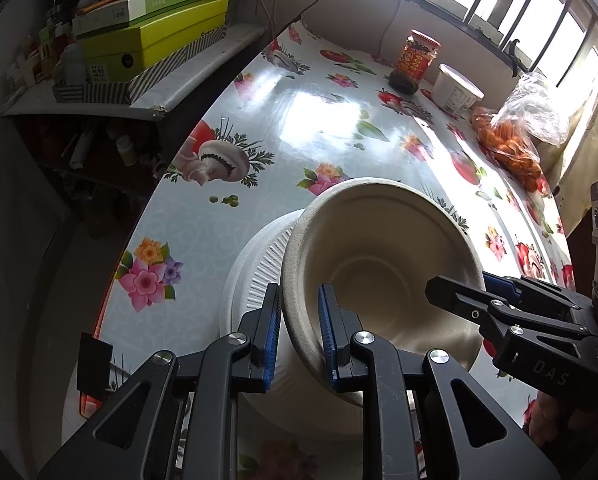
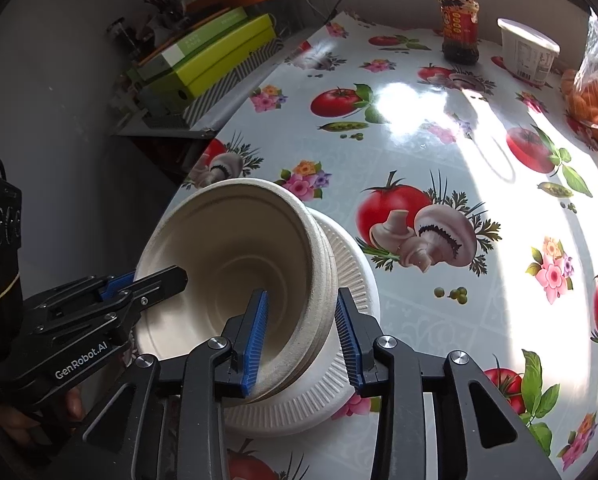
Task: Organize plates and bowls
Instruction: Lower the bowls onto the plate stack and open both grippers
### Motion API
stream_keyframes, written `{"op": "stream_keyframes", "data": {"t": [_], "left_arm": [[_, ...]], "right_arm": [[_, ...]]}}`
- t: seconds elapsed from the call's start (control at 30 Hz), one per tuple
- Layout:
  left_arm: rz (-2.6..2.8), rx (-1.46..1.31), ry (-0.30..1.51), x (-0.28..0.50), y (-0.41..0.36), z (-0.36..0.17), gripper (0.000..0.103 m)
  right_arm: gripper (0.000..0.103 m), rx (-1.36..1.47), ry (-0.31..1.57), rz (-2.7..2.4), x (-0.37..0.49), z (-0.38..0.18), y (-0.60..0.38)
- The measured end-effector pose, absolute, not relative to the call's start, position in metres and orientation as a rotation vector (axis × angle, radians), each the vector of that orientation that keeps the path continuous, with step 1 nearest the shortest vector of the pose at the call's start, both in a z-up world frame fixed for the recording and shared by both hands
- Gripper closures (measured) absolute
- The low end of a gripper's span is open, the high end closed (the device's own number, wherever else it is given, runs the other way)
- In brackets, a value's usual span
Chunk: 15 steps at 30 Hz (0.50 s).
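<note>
A stack of beige paper bowls (image 1: pixel 379 256) is tilted on a stack of white ribbed paper plates (image 1: pixel 255 264) near the table's front edge. My left gripper (image 1: pixel 299 332) straddles the bowls' left rim, one pad outside and one inside, with a small gap at the outer pad. My right gripper (image 2: pixel 301 340) straddles the bowls' (image 2: pixel 235 256) right rim the same way, with a gap at its outer pad, above the plates (image 2: pixel 355 280). Each gripper shows in the other's view: the right gripper (image 1: pixel 479 300) and the left gripper (image 2: pixel 147 284).
The table has a glossy vegetable-print cloth (image 2: pixel 419 128). At the back stand a red sauce jar (image 1: pixel 415 60), a white tub (image 1: pixel 457 88) and a bag of orange fruit (image 1: pixel 511 144). A side shelf with green boxes (image 1: pixel 151 40) stands to the left.
</note>
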<state>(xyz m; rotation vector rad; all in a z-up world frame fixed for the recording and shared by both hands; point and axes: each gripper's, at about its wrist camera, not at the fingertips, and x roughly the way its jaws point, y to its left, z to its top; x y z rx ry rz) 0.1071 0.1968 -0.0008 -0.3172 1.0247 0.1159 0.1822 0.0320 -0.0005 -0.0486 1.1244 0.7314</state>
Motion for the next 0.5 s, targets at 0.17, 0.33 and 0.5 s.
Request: {"op": "stream_keyframes", "data": {"t": [0.17, 0.33, 0.5], "left_arm": [[0.12, -0.319, 1.019, 0.106, 0.198, 0.0, 0.061], [0.125, -0.323, 1.005, 0.104, 0.2, 0.002, 0.06], [0.148, -0.311, 0.974, 0.097, 0.199, 0.007, 0.06]], "right_arm": [[0.063, -0.043, 1.112, 0.733, 0.182, 0.001, 0.032], [0.06, -0.031, 1.096, 0.733, 0.18, 0.003, 0.031], [0.057, -0.023, 1.059, 0.737, 0.174, 0.008, 0.026]]}}
